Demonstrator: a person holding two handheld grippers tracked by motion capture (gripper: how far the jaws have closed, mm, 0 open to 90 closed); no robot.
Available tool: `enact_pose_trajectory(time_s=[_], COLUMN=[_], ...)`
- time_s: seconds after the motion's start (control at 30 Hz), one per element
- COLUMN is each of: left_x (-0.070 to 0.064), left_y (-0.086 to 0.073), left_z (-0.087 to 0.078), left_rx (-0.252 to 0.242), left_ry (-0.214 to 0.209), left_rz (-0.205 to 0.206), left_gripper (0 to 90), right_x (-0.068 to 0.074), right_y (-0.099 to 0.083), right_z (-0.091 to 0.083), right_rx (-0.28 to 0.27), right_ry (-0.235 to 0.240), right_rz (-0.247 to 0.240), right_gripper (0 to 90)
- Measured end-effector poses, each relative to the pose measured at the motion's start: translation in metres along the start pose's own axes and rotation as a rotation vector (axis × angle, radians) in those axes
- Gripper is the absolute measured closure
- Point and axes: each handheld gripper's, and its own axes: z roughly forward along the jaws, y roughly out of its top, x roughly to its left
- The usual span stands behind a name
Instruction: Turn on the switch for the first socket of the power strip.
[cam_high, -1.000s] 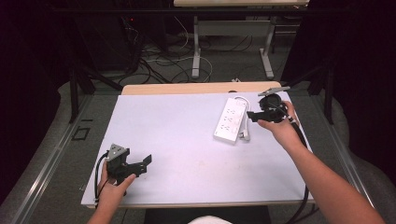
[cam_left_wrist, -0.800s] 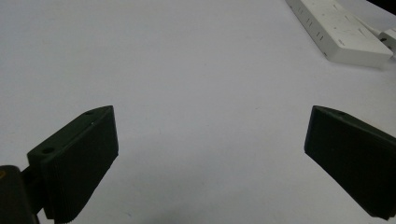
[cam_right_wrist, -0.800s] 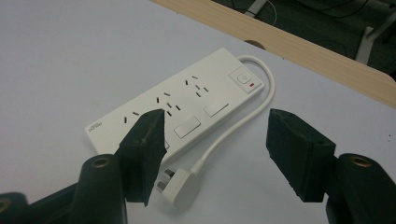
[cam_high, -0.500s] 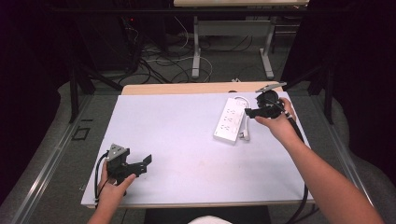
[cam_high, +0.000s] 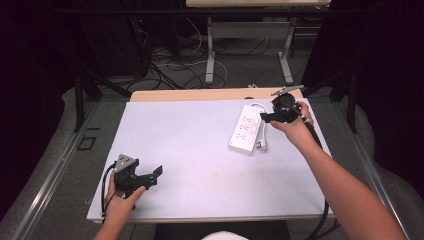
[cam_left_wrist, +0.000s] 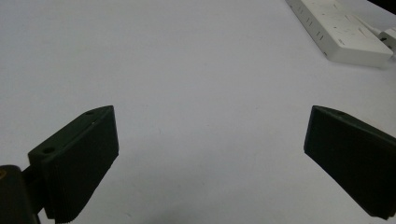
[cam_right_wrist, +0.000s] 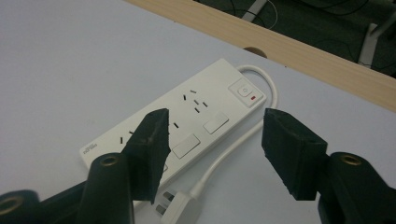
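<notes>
The white plastic power strip (cam_high: 247, 130) lies flat at the far right of the pale grey tabletop (cam_high: 200, 150), its long axis running near to far, with its white cord looping out from the far end and coming back along its right side to a white moulded plug (cam_right_wrist: 177, 207) that rests just beside its near corner. The right tongs (cam_right_wrist: 212, 149) hover above the near half of the strip, jaws spread wide and holding nothing, held in the person's right hand (cam_high: 295, 127). The step in hand looks like a reach for the strip or its plug; to do it well, the tongs should probably come down squarely, one jaw on each long side of the strip or across the plug's flat body, staying off the rocker switch (cam_right_wrist: 243, 90) and its red mark, and should close only once both pads have clear purchase, since the smooth plastic could slide. The left tongs (cam_high: 150, 176) rest low at the near left of the tabletop, well apart from the strip, jaws wide and empty. A small grey word is printed near the strip's near end, too small to read.
</notes>
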Motion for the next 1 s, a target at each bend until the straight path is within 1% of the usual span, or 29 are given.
enact_pose_trajectory(time_s=[0.37, 0.47, 0.77, 0.87, 1.0], left_x=[0.0, 0.001, 0.001, 0.001, 0.001], left_y=[0.0, 0.0, 0.0, 0.0, 0.0], left_z=[0.0, 0.0, 0.0, 0.0, 0.001], left_rx=[0.001, 0.007, 0.009, 0.01, 0.002], left_ry=[0.0, -0.004, -0.005, -0.004, -0.001], left_rz=[-0.002, 0.0, -0.001, -0.001, -0.002], left_gripper=[3.0, 3.0, 3.0, 3.0, 3.0], right_x=[-0.004, -0.005, -0.007, -0.007, -0.008], right_y=[0.005, 0.007, 0.01, 0.01, 0.011], right_z=[0.007, 0.01, 0.019, 0.024, 0.03], right_rx=[-0.01, -0.009, -0.011, -0.009, -0.012], right_ry=[-0.004, -0.002, -0.01, -0.014, -0.022], right_rz=[0.014, 0.005, 0.01, 0.019, 0.018], right_gripper=[43.0, 45.8, 48.5, 50.5, 52.5])
